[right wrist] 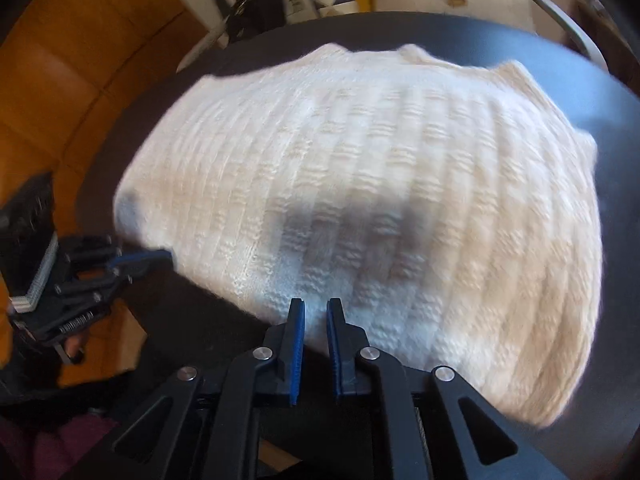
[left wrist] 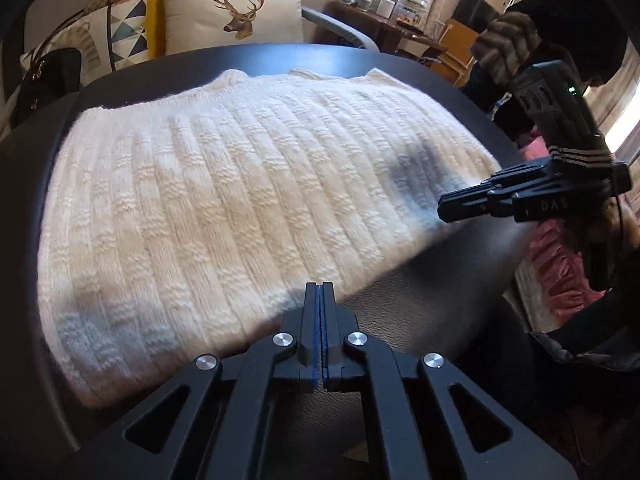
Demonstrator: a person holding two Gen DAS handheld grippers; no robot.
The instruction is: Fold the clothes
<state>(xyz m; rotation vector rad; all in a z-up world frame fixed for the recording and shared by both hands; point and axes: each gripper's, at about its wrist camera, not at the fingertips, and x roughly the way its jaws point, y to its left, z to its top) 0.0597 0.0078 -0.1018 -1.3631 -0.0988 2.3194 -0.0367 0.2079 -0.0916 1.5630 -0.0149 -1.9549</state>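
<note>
Left wrist view. Far left of the left tool (left wrist: 319, 286), beyond the counter (left wrist: 248, 56), sat a black handbag (left wrist: 48, 80), then a cushion with a triangle print (left wrist: 120, 28), then a cushion with a stag's head (left wrist: 236, 16). The cream knitted sweater (left wrist: 240, 184) lay flat on the dark counter, spread wide ahead of the tool and mostly to its left. Left tool: jaws fully together, blue pads meeting. Tips sat at the sweater's near hem; whether any knit was pinched between them could not be told. To the right of this tool the bare counter showed, and further right the right tool (left wrist: 444, 206) came in sideways, its tips at the sweater's right edge. A person's dark sleeve (left wrist: 560, 12) with a fur cuff was above it. A cluttered wooden desk (left wrist: 392, 28) stood in the background.

Right wrist view (blurred). Far left, the left tool (right wrist: 168, 256) with blue pads reached the sweater's (right wrist: 360, 184) left edge. The right tool (right wrist: 315, 304) stood at the near hem with its jaws narrowly parted, a small gap between the blue pads. Knit showed in the gap at the tips, but the pads did not visibly press on it. The sweater spread ahead and to the right on the counter (right wrist: 560, 80).
</note>
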